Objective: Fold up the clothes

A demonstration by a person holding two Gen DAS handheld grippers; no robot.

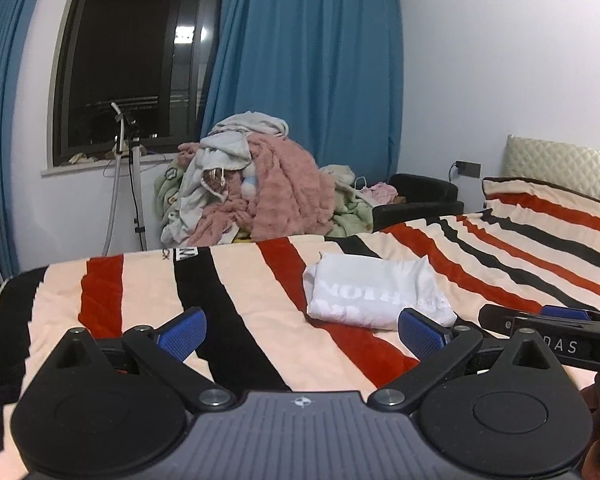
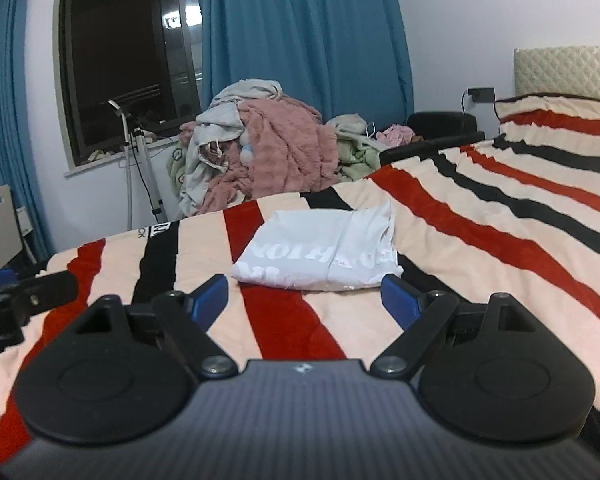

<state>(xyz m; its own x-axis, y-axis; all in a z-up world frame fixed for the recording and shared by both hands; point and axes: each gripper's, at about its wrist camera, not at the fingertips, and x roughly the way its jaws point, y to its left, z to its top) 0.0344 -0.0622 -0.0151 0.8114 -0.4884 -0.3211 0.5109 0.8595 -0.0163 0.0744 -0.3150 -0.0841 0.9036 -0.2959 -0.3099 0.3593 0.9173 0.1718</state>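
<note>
White cotton, folded into a compact rectangle, is the material of the printed T-shirt [image 1: 376, 294] lying on the cream bedspread with red and black stripes [image 1: 260, 280]. Mirrored lettering shows through the top layer of the T-shirt. The garment rests flat near the foot half of the bed, touching neither tool.

The left gripper [image 1: 302, 332] hovers above the bedspread with its 2 blue-padded fingers [image 1: 184, 330] spread wide and nothing between them. The T-shirt sits ahead of it and toward its right finger.

The right gripper [image 2: 304, 300] is likewise spread wide and empty. In the right wrist view the T-shirt [image 2: 320, 250] lies directly ahead, just beyond the fingertips and centred between them. Each gripper appears at the edge of the other's view, so the 2 tools are side by side.

Behind the bed a tall heap of pink, grey and green laundry [image 1: 256, 182] rests below the blue curtains [image 1: 312, 60]. A dark window [image 1: 136, 52] sits left of the heap, with a white stand [image 1: 134, 176] in front of it; what the stand carries is possibly a small device, too dark to identify. A quilted beige headboard [image 1: 564, 164] stands at the far right.
</note>
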